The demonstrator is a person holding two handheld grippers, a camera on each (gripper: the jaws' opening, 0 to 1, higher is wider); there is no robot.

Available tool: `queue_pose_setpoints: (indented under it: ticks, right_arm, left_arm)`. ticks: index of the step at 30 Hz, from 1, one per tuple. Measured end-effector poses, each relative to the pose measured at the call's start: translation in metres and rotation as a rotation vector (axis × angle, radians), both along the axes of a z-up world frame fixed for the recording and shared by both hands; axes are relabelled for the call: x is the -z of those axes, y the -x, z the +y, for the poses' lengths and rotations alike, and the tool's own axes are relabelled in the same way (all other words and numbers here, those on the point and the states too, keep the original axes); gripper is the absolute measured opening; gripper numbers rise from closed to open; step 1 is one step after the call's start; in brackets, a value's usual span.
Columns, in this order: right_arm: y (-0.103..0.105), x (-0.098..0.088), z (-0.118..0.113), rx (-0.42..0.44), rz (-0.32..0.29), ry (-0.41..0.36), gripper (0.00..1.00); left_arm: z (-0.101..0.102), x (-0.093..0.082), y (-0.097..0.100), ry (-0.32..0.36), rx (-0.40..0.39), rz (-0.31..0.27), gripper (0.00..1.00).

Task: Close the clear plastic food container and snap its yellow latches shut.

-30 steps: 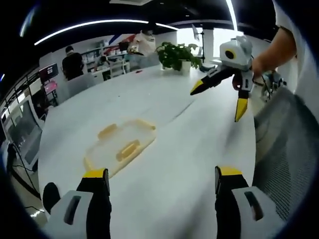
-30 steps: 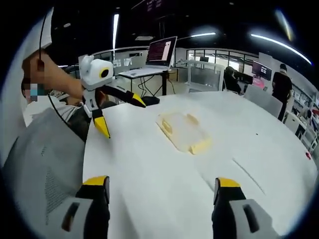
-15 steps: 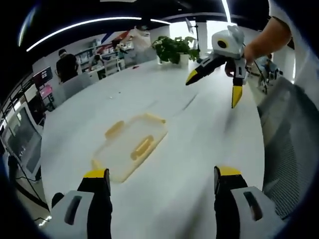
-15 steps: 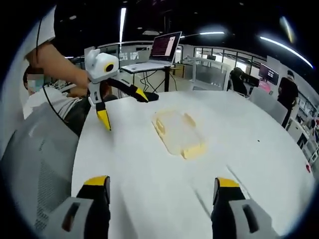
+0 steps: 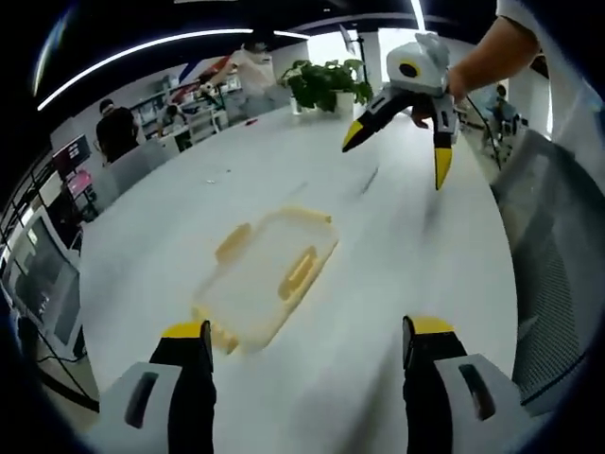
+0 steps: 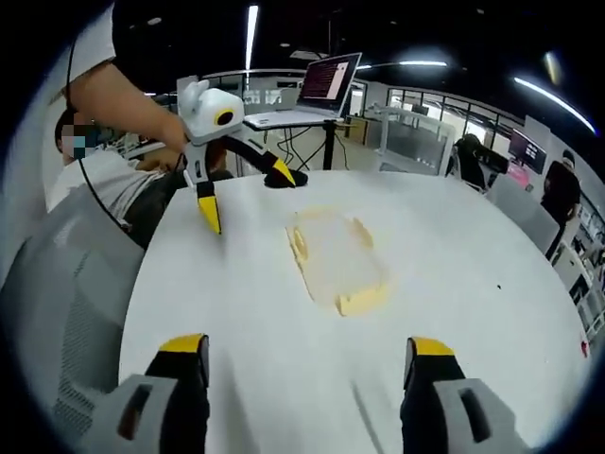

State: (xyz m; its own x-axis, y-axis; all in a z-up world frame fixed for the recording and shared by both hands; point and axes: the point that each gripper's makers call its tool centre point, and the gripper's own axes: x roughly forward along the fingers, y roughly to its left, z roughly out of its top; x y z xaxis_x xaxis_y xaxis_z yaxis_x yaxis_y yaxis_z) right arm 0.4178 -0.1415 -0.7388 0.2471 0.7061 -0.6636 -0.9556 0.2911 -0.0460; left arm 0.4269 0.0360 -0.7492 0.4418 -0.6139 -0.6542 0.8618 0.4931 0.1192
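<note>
A broad white table (image 5: 284, 180) is seen across the middle of the left gripper view, and it also spreads through the right gripper view. At the top centre of the left gripper view a green potted plant (image 5: 324, 83) is set at the table's far edge. A person in dark clothing (image 5: 115, 130) is seen at the upper left, and a dark monitor (image 5: 38, 284) at the far left edge. A grey mesh chair (image 5: 553, 246) is seen at the right side. In the right gripper view an open laptop (image 6: 319, 90) is placed on a stand at the top centre, and a long ceiling light (image 6: 250, 33) is seen above it.
</note>
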Motion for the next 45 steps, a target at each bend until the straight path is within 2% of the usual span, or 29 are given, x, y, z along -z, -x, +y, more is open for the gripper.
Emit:
queue_pose_setpoints:
  ticks: [7,16,20,29,35,39,42,45]
  right_arm:
    - [-0.011,0.003,0.005,-0.030,-0.001,0.014,0.85]
    - [-0.024,0.007,0.006,-0.064,-0.004,0.045,0.84]
    - [-0.031,0.009,0.009,-0.084,-0.010,0.063,0.83]
    - [-0.046,0.008,0.022,-0.131,-0.010,0.080,0.82]
    - [-0.047,0.018,0.026,-0.191,-0.006,0.133,0.81]
    - [-0.049,0.023,0.030,-0.210,0.005,0.149,0.81]
    - [-0.049,0.025,0.034,-0.225,0.014,0.153,0.81]
    - [-0.051,0.028,0.036,-0.236,0.020,0.162,0.81]
  left_arm:
    - [0.011,0.009,-0.010,-0.057,0.048,0.005,0.80]
    - [0.020,0.009,-0.027,-0.074,0.063,-0.004,0.79]
    - [0.024,0.013,-0.034,-0.115,0.096,-0.008,0.78]
    - [0.028,0.015,-0.052,-0.150,0.150,-0.008,0.77]
    - [0.032,0.020,-0.057,-0.198,0.203,0.006,0.77]
    - [0.034,0.025,-0.058,-0.223,0.234,0.012,0.76]
    - [0.031,0.025,-0.058,-0.214,0.248,0.022,0.77]
    - [0.032,0.027,-0.060,-0.242,0.273,0.023,0.76]
